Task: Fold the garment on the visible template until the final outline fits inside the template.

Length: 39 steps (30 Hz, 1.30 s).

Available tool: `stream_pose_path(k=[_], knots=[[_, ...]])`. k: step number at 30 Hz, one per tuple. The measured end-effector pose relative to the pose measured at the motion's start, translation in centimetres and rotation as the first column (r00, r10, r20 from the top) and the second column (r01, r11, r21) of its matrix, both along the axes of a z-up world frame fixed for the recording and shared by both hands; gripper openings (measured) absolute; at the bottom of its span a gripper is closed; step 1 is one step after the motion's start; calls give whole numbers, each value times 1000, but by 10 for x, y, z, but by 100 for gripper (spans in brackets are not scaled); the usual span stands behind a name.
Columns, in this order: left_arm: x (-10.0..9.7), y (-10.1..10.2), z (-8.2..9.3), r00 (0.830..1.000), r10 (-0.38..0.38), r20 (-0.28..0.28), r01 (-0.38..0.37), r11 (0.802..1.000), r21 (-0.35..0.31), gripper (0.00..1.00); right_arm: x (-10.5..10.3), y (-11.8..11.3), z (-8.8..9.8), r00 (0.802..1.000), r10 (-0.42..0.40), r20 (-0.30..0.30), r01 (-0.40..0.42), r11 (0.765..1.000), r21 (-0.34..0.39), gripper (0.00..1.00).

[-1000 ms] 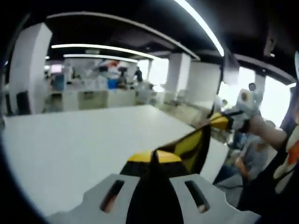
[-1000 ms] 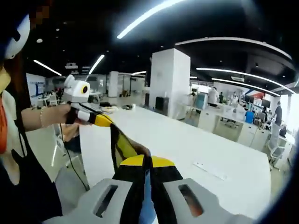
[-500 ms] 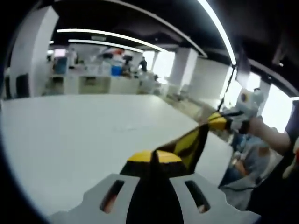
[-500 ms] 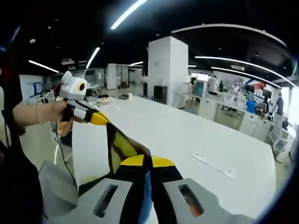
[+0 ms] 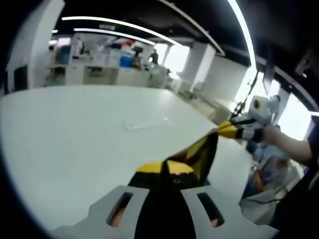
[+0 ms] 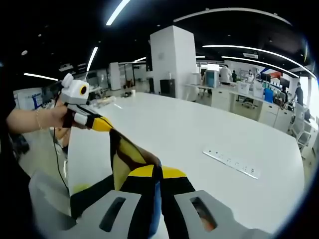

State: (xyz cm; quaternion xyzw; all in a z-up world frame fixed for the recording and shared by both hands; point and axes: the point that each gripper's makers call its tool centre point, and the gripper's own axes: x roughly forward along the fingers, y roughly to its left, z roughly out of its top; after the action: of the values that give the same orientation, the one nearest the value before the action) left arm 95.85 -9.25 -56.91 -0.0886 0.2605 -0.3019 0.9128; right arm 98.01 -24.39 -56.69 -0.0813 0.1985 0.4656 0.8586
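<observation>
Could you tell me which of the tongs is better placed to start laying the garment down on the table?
Neither clearly: the left tongs and the right tongs are each shut on the garment, stretched between them above the white table. Probably lower both together.

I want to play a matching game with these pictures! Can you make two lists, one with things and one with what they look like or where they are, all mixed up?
Things:
1. garment
2. table
3. left tongs
4. flat strip

Descriptions:
A. big, white, and under everything
B. black and yellow, stretched in the air between the two tongs
C. lying flat on the table, pale and narrow
D. yellow-tipped, held in a person's hand, pinching one end of the cloth

Pairs: 1-B, 2-A, 3-D, 4-C

The right tongs pinch the garment's other end.
</observation>
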Motion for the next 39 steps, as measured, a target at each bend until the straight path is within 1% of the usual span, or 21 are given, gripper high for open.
stream_pose_path(k=[2, 4, 7, 9, 11, 14, 15, 16, 19, 22, 26, 28, 32, 35, 39], knots=[[9, 1, -7, 1000, -1, -11, 1, 1000, 4, 0, 10, 1, -12, 1000, -4, -13, 3, 1000, -5, 2], [17, 1, -15, 1000, -2, -21, 2, 1000, 10, 0, 18, 0, -24, 999, -11, -39, 11, 1000, -10, 2], [28, 0, -26, 999, -5, -34, 6, 1000, 26, 0, 29, 1, -37, 998, -19, -60, 18, 1000, -18, 2], [35, 0, -35, 999, -6, -44, 8, 999, 33, 0, 37, 1, -45, 998, -22, -62, 20, 999, -31, 2], [39, 0, -41, 999, -5, -52, 7, 999, 39, 0, 44, 1, -53, 995, -33, -93, 30, 999, -25, 2], [47, 2, -55, 997, 1, -74, 3, 999, 44, 0, 52, 3, -60, 990, -48, -132, 49, 999, 3, 2], [50, 2, -60, 996, 6, -86, -2, 999, 39, 0, 59, 3, -68, 988, -57, -141, 56, 998, -6, 2], [52, 3, -64, 996, 8, -94, -5, 999, 38, 0, 60, 3, -70, 988, -57, -144, 56, 998, -7, 2], [60, 4, -75, 993, 23, -119, -17, 999, 51, 0, 70, 6, -85, 980, -65, -188, 66, 998, -4, 2], [69, 5, -81, 991, 31, -129, -24, 998, 55, 0, 78, 6, -95, 975, -76, -210, 76, 997, -8, 2], [80, 4, -89, 989, 38, -146, -30, 998, 58, 0, 88, 6, -107, 968, -91, -234, 90, 996, -15, 2], [88, 4, -95, 987, 43, -155, -33, 997, 65, 0, 93, 5, -117, 963, -97, -249, 94, 995, -26, 2], [99, 3, -104, 985, 51, -167, -39, 997, 72, 0, 98, 4, -128, 957, -113, -269, 107, 994, -35, 3], [110, 4, -115, 983, 52, -175, -38, 996, 82, 0, 103, 1, -140, 948, -128, -292, 120, 992, -44, 3], [122, 4, -130, 978, 59, -198, -41, 995, 93, 0, 110, 0, -150, 940, -148, -306, 139, 989, -53, 3]])
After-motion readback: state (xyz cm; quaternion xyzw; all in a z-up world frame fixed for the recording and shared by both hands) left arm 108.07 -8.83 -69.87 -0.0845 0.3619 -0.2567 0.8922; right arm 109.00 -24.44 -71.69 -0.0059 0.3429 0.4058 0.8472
